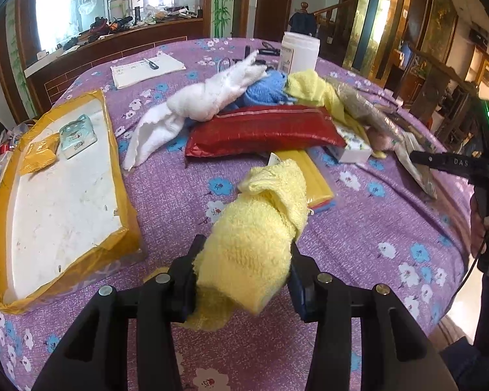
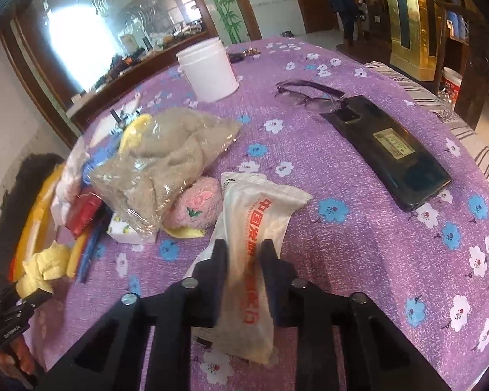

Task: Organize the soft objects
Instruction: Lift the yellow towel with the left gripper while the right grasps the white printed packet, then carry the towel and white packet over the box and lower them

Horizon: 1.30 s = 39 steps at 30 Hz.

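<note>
My left gripper [image 1: 246, 247] is shut on a rolled yellow towel [image 1: 260, 215], held just above the purple flowered tablecloth [image 1: 358, 228]. Beyond it lies a pile: a white towel [image 1: 208, 101], a blue towel [image 1: 264, 89], a yellow cloth [image 1: 313, 89] and a red packet [image 1: 260, 130]. My right gripper [image 2: 244, 246] is shut on a white packet with red characters [image 2: 260, 208] that rests on the cloth. Next to it lie a beige towel in a clear bag [image 2: 159, 163] and a pink fluffy item [image 2: 195, 205]. The left gripper with its yellow towel [image 2: 42, 267] shows at the lower left of the right wrist view.
A white tray edged in yellow tape [image 1: 65, 202] lies on the left with a tissue pack [image 1: 78, 137] and a yellow packet [image 1: 37, 154] in it. A white jar [image 2: 208, 68], glasses [image 2: 306, 94] and a dark phone [image 2: 388, 146] lie at the far right. A flat yellow pack [image 1: 313, 176] lies beyond the held towel.
</note>
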Each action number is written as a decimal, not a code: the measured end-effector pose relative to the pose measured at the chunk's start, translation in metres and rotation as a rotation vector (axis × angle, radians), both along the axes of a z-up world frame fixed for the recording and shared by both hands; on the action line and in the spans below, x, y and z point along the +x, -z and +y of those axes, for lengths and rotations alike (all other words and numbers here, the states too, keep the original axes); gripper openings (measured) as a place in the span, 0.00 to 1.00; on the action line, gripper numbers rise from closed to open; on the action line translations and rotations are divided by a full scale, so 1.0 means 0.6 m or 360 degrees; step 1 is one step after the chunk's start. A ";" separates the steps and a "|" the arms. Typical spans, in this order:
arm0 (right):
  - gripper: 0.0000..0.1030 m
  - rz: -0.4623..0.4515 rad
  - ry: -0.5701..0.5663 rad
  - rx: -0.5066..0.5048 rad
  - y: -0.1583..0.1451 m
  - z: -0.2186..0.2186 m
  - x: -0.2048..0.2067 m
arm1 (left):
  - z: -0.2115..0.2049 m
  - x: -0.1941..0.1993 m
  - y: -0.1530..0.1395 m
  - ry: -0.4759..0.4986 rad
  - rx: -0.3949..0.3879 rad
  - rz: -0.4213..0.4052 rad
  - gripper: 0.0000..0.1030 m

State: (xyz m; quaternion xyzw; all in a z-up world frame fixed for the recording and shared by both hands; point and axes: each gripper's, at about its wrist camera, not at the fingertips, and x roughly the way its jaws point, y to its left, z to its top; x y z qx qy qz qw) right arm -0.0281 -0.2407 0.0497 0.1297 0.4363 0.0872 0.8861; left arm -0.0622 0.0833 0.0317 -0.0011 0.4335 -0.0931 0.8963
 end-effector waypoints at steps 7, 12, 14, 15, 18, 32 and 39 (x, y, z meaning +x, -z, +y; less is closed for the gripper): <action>0.17 -0.0093 -0.0011 0.0022 -0.029 -0.001 -0.024 | 0.009 -0.005 -0.023 -0.0006 -0.0047 -0.0056 0.43; 0.17 -0.0173 -0.0058 0.0028 -0.061 0.012 -0.036 | 0.028 -0.008 -0.038 -0.0035 -0.0076 -0.0085 0.43; 0.17 -0.0182 -0.0073 0.0042 -0.067 0.017 -0.037 | 0.039 -0.010 -0.044 -0.0059 -0.0084 -0.0099 0.43; 0.17 -0.0190 -0.0104 0.0087 -0.069 0.021 -0.038 | 0.043 -0.012 -0.047 -0.0068 -0.0084 -0.0108 0.43; 0.17 -0.0215 -0.0173 0.0132 -0.077 0.037 -0.041 | 0.057 -0.014 -0.052 -0.0095 -0.0093 -0.0124 0.43; 0.17 -0.0210 -0.0604 0.0274 -0.102 0.196 -0.030 | 0.152 -0.032 -0.068 -0.0300 -0.0139 -0.0181 0.44; 0.17 -0.0152 -0.0835 0.0338 -0.104 0.312 -0.005 | 0.216 -0.032 -0.076 -0.0436 -0.0166 -0.0203 0.44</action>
